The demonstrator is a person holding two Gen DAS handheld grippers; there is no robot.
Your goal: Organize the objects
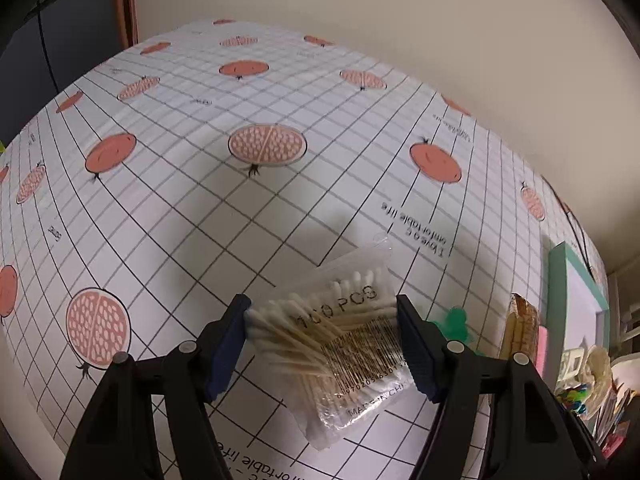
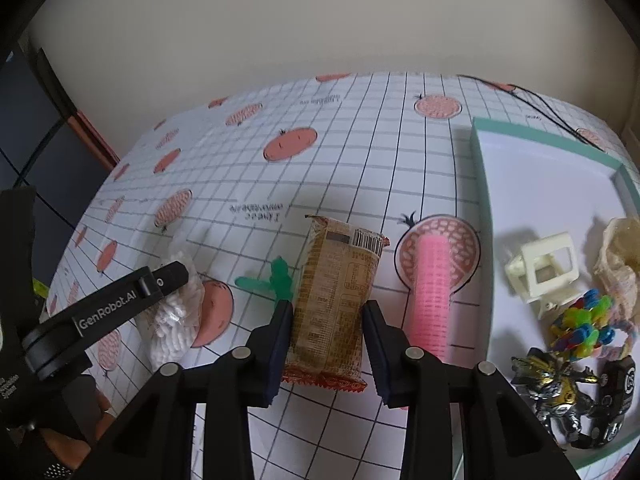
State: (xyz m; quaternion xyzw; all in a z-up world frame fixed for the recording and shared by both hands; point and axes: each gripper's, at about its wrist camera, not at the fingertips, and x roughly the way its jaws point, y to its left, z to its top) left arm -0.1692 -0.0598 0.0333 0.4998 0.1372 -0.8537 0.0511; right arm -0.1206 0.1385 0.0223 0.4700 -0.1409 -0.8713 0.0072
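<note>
Left wrist view: the left gripper point(image 1: 322, 344) reaches forward low over the tablecloth point(image 1: 248, 208), its two blue-padded fingers set on either side of a clear bag of cotton swabs point(image 1: 340, 340) and touching its edges, so it appears closed on the bag. The bag lies at 6 o'clock in the view, printed "100 PCS" with a barcode and part of "MADE IN CHINA". The cloth's print reads "I love a comfortable life", upside down. At 3 o'clock stands the teal-rimmed tray point(image 1: 558, 280).

Right wrist view: the right gripper point(image 2: 326, 344) points forward over the cloth, its fingers pressed on both long sides of a brown snack packet point(image 2: 336, 304) lying at the centre; the packet's small print and barcode are unreadable. At 9 o'clock the left gripper point(image 2: 176, 276), marked "GenRobot.AI", rests at the swab bag point(image 2: 176, 312). A green clip point(image 2: 276, 280) lies just left of the packet, a pink hair roller point(image 2: 432, 292) just right. The tray point(image 2: 484, 208) at 3 o'clock holds a white hair claw point(image 2: 544, 270), a colourful toy point(image 2: 584, 324) and a metallic robot figure point(image 2: 560, 392).
</note>
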